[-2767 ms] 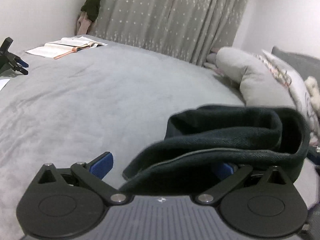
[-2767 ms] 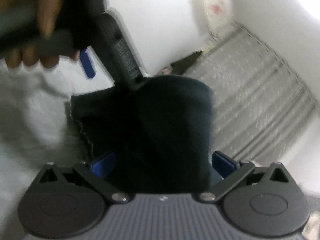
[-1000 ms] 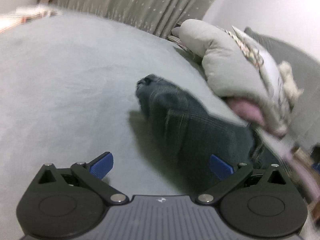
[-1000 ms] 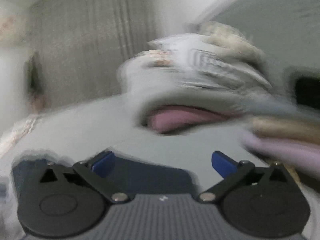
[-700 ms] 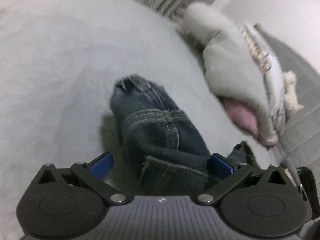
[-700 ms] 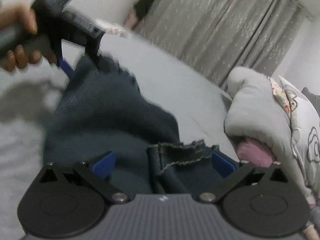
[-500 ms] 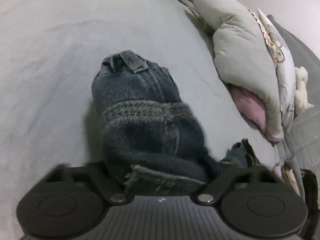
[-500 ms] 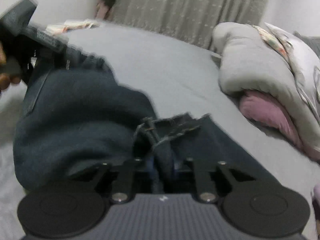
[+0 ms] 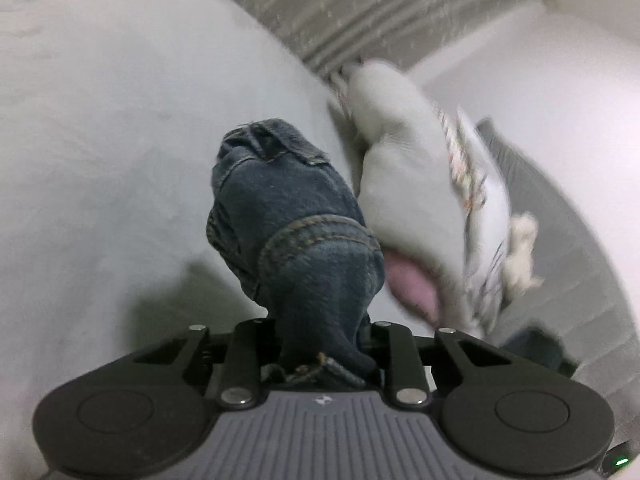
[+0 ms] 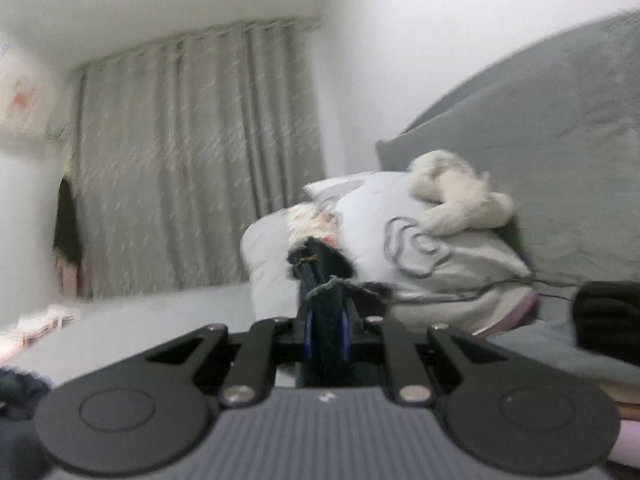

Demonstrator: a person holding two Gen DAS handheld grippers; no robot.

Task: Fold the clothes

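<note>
I have the jeans [image 9: 304, 240] by two separate edges, one in each gripper, because a fold needs two corners under control at once. My left gripper [image 9: 320, 344] has its jaws closing on a thick bunch of denim — the cloth fills the gap between them and rises out of it in a stitched hump, so the hold is already carrying the garment. From there the jeans trail down and away to the grey bed [image 9: 120, 140], where the far end with its small flap touches the cover, just on the near side of the pillow pile [image 9: 412, 184].

My right gripper [image 10: 324, 336] is clamped on a narrower strip of the same denim [image 10: 320, 280]; the blue pads press it flat from both sides and a frayed end pokes out beyond the tips, in front of the pillow pile. That gripper points roughly level, toward the pile and the curtain [image 10: 192, 160] behind it.

I judge this to be the pick-up that starts a fold: both ends pinched, cloth raised so its weight pulls it straight. The left bunch is bulky and could slip as the jaws settle — I would want it firm before spreading the two grips apart over the open bed in front of the pile.
</note>
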